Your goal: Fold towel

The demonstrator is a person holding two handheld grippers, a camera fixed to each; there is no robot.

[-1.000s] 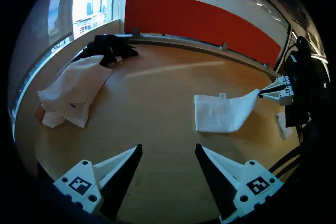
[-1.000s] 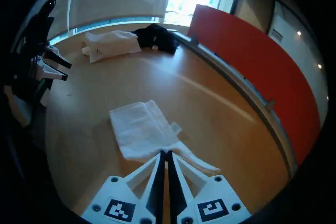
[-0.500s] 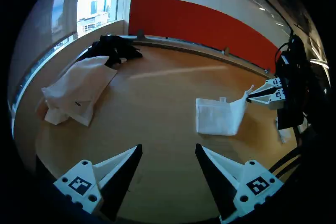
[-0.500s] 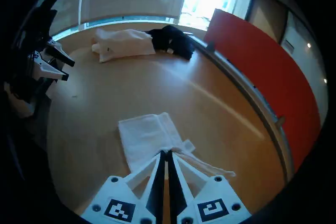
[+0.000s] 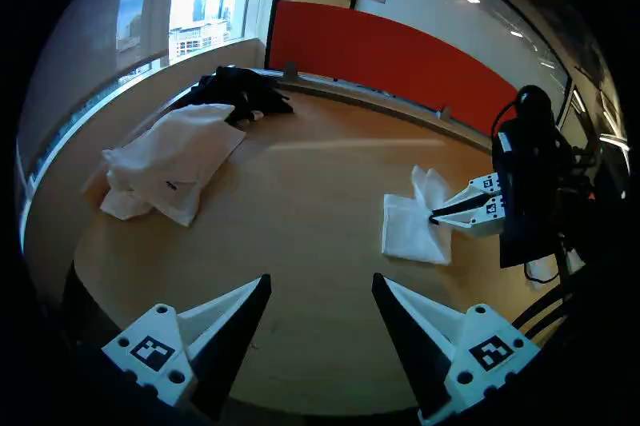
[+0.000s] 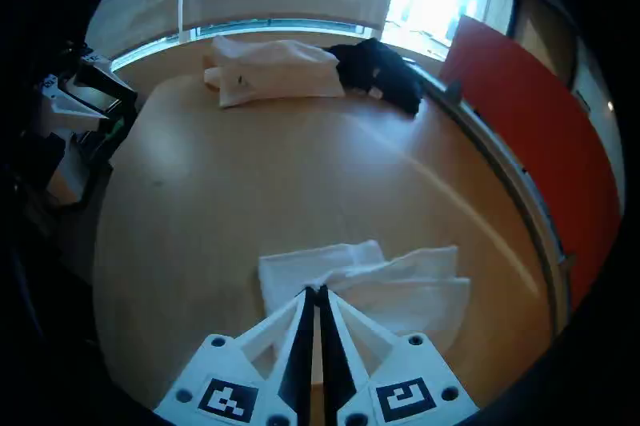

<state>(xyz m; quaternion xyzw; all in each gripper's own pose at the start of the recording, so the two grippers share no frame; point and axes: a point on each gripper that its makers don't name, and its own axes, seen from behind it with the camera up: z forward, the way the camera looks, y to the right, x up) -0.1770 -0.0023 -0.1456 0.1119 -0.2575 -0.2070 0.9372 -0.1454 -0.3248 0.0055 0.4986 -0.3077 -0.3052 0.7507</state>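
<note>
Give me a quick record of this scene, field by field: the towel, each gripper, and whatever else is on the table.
towel: white, partly folded, layers overlapping, on the wooden table
right gripper: shut on a fold of the towel
left gripper: open, holding nothing, apart from the towel
other cloth: white pile and black garment, side by side at the table's far edge

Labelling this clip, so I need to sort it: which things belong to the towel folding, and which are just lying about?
In the job: small white towel, right gripper shut on it, left gripper open.
Lying about: white cloth pile, black garment.
</note>
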